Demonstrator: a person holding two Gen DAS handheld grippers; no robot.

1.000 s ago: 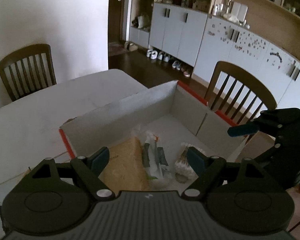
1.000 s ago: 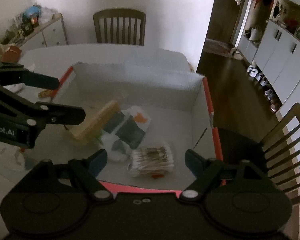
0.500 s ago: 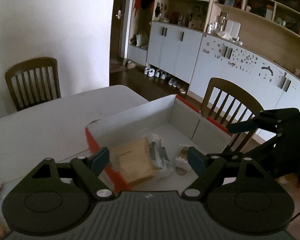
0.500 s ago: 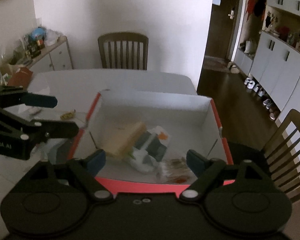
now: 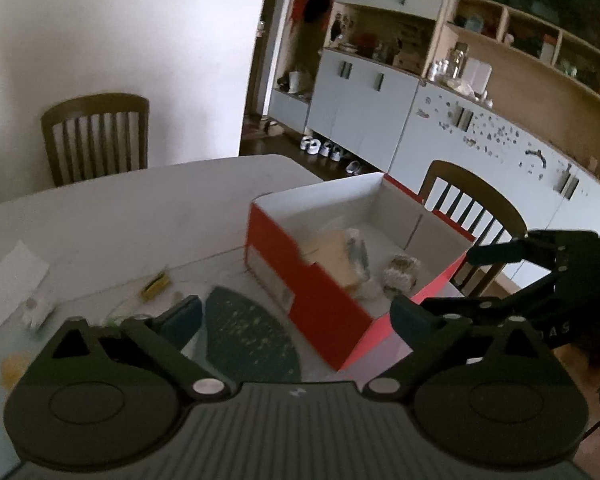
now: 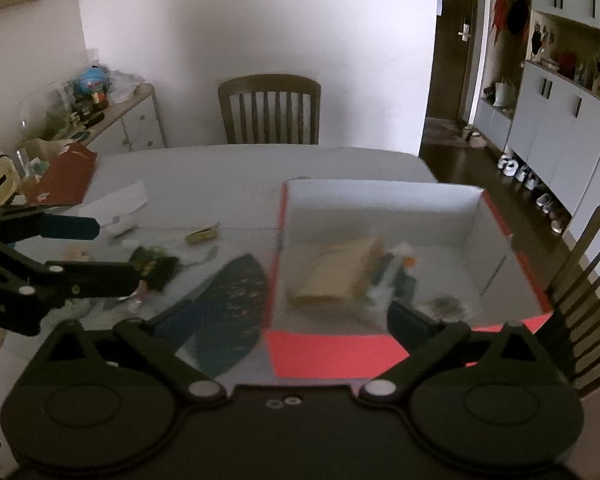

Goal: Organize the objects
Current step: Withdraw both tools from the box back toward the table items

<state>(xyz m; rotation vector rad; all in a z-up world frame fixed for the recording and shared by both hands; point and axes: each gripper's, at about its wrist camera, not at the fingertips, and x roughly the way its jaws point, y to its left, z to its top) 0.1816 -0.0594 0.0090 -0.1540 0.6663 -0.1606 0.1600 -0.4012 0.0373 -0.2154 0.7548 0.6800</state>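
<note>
A red-and-white cardboard box (image 5: 300,280) (image 6: 380,186) stands open on the white table. Inside lie a tan block (image 5: 328,248) (image 6: 336,272), white packets (image 5: 358,256) (image 6: 396,268) and a bundle of cotton swabs (image 5: 400,274) (image 6: 446,306). A dark green fan (image 5: 248,332) (image 6: 228,300) lies on the table beside the box. My left gripper (image 5: 296,316) (image 6: 112,252) hovers over the fan, its jaws opening, nothing between them. My right gripper (image 6: 288,320) (image 5: 460,280) hangs before the box's near wall, its jaws also opening and empty.
A small yellow item (image 5: 156,284) (image 6: 202,235), a dark packet (image 6: 156,266) and white paper (image 5: 8,280) (image 6: 120,200) lie left of the fan. A red bag (image 6: 68,176) sits at the table's left. Wooden chairs (image 6: 268,108) (image 5: 472,208) stand around the table.
Both grippers have drawn back from over the box, which now looks smaller and farther. Their jaws have widened. The fan and loose items on the table have come into view.
</note>
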